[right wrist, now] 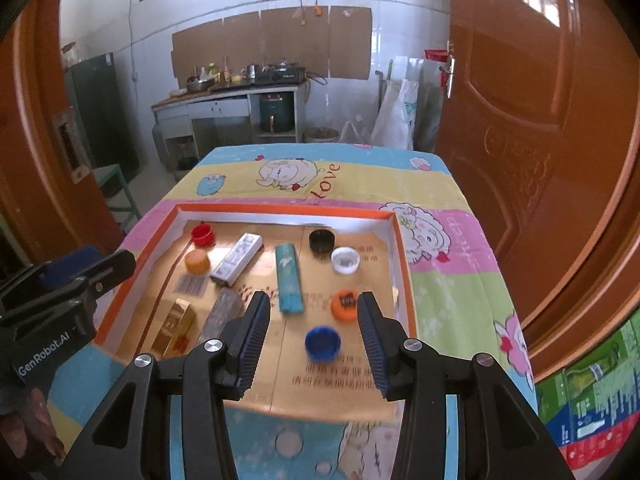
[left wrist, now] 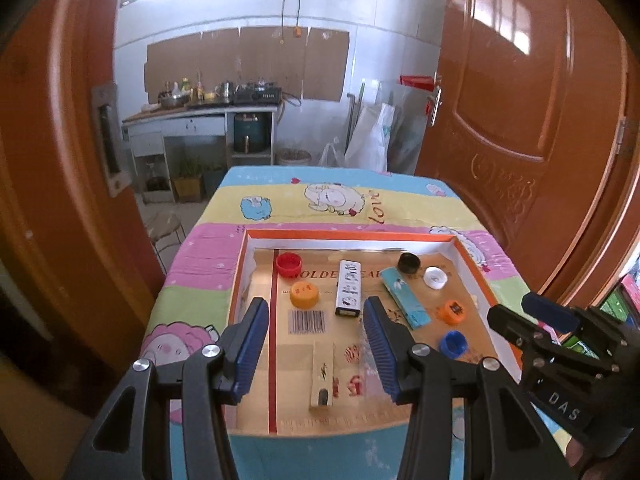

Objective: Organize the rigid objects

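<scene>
A shallow orange-rimmed tray [left wrist: 348, 234] [right wrist: 280, 210] lies on the table. It holds several bottle caps: red [left wrist: 288, 264], orange [left wrist: 305, 295], black [right wrist: 321, 240], white [right wrist: 345, 260] and blue [right wrist: 322, 343]. Between them lie small boxes: a white patterned one [left wrist: 349, 289], a teal one [right wrist: 289, 277] and a gold one [left wrist: 322, 376]. My left gripper [left wrist: 315, 304] hovers open above the tray's near left part, with nothing between its fingers. My right gripper [right wrist: 313, 299] hovers open above the blue cap and a second orange cap [right wrist: 345, 304], touching neither.
The table wears a cartoon-sheep cloth [left wrist: 340, 196]. Orange doors [left wrist: 520, 100] stand close on both sides. A stool [left wrist: 164, 226] is at the table's far left. A kitchen counter [right wrist: 228, 96] lies beyond, and green cartons [right wrist: 592, 392] sit low on the right.
</scene>
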The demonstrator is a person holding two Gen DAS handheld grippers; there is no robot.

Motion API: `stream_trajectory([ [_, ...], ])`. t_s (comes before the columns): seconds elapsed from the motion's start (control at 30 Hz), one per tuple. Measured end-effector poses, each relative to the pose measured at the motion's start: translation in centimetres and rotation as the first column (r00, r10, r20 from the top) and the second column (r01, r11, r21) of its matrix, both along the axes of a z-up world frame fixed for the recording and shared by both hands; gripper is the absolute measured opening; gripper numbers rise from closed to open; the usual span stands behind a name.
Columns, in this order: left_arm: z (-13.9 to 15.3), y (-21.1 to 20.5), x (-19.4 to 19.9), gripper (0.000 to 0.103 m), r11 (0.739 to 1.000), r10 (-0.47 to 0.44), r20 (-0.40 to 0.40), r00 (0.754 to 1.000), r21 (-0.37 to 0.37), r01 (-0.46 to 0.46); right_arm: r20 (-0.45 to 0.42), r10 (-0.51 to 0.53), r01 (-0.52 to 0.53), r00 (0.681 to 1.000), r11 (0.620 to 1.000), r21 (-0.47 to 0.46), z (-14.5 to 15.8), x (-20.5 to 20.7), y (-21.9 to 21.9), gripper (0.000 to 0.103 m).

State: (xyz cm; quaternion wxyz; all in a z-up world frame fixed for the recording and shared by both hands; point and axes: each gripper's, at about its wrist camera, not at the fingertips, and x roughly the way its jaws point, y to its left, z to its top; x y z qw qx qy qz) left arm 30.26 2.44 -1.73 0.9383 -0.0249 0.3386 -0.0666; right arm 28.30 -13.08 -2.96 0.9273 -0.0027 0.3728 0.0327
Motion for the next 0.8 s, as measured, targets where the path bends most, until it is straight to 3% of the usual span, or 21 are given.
stream_trajectory([
  [0.37, 1.0, -0.9, -7.6, 0.049, 1.000, -0.002, 0.121, 0.993, 0.004, 0.002, 0.122, -0.029, 0.028, 0.992, 1.000, 0.007, 0.8, -8.4, 0.9, 0.047],
  [0.8, 1.3, -1.0, -17.0, 0.049, 0.996, 0.079, 0.260, 0.962, 0.027, -0.089, 0.220, -0.063, 0.055, 0.974, 0.998, 0.040, 1.0, -17.5, 1.1, 0.047],
])
